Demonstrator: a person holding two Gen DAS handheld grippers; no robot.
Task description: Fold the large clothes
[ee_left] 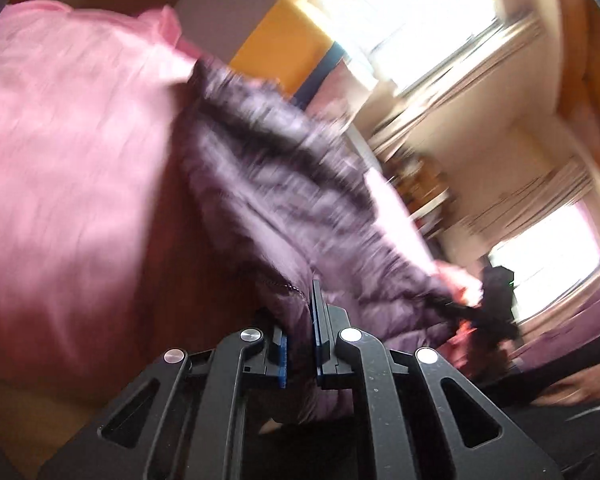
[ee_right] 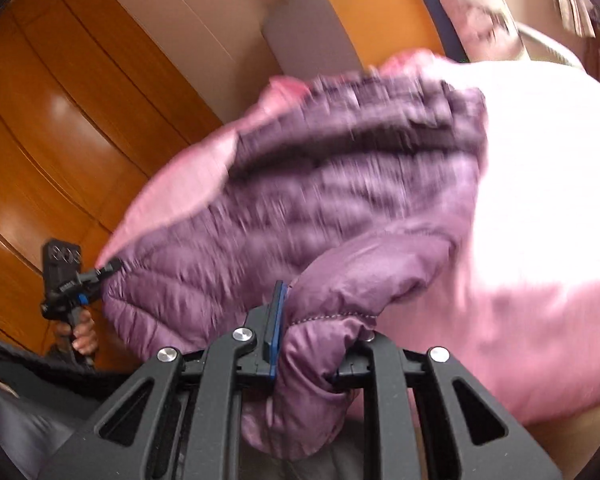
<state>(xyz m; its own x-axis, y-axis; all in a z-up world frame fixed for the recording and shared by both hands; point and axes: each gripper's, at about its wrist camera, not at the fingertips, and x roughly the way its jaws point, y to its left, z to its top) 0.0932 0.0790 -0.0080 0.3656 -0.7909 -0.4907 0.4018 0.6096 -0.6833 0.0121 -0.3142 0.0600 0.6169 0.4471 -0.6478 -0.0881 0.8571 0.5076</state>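
A quilted purple puffer jacket [ee_left: 276,184], glossy and ribbed, is held stretched above pink bedding [ee_left: 60,152], clamped at one edge by the left gripper [ee_left: 300,340] and bunched in the closed jaws of the right gripper [ee_right: 320,336]. Amber wood panelling [ee_right: 52,120] is seen behind, blurred.

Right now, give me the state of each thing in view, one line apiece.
Purple jacket: lifted, bunched, clamped at two spots.
Left hand-held gripper: shut on the jacket's zip edge.
Right hand-held gripper: shut on a thick fold of jacket.
Pink sheet: spread under the jacket, rumpled.
Wooden doors: closed.
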